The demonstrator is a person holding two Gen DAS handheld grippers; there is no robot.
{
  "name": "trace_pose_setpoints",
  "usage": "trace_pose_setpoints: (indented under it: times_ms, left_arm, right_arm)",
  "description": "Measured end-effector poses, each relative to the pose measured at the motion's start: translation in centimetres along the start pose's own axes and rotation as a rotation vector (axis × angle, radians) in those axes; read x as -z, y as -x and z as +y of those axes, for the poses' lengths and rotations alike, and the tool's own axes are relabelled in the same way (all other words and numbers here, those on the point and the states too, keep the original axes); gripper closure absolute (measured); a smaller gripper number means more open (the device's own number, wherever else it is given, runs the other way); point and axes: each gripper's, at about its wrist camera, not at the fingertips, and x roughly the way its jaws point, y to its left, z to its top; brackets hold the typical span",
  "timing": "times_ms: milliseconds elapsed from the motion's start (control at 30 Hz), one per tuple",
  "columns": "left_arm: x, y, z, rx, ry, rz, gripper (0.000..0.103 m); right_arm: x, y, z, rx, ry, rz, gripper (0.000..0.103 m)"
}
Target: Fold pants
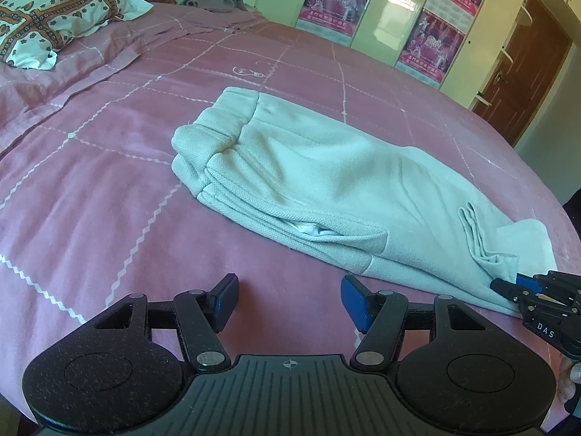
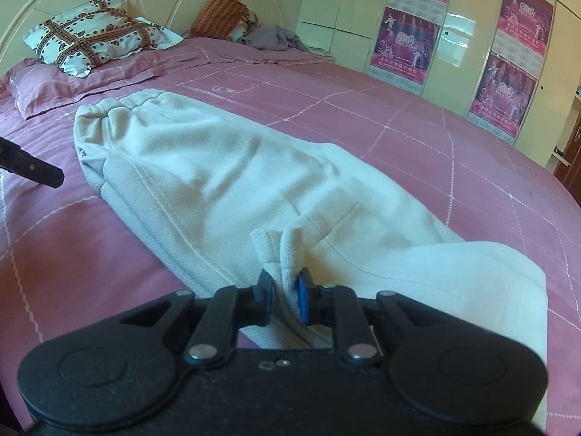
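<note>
Pants (image 1: 326,181) lie folded lengthwise in the middle of the pink bedspread (image 1: 90,181), waistband toward the pillow (image 1: 54,18), so I'd guess a crosswise fold is next. Right gripper (image 2: 284,290) is clamped on a bunch of hem fabric at the pants' near end, probably to lift it; left gripper (image 1: 289,299) hangs open over bare bedspread beside the pants, gripping nothing.

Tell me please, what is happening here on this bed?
A person with a gripper in each hand is folding pale sweatpants on a pink bedspread. The right gripper is shut on a bunched fold of the fabric at the near end. The left gripper is open and holds nothing, hovering over the bedspread beside the pants. The elastic waistband lies at the far end.
</note>
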Motion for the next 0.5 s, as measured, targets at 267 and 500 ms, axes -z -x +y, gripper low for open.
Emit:
trace_pose_setpoints:
  times_ms: [267,500]
  left_arm:
    - [0.0,-0.1,-0.5,-0.026,-0.02,0.016,0.041]
    - [-0.1,1.1,-2.1,-0.035,-0.046,-0.036,0.041]
  right_arm:
    - [0.1,0.8,0.4,-0.094,-0.025,-0.003,0.065]
    - [0.2,5.4,-3.5,-0.075,-0.193,-0.14,0.09]
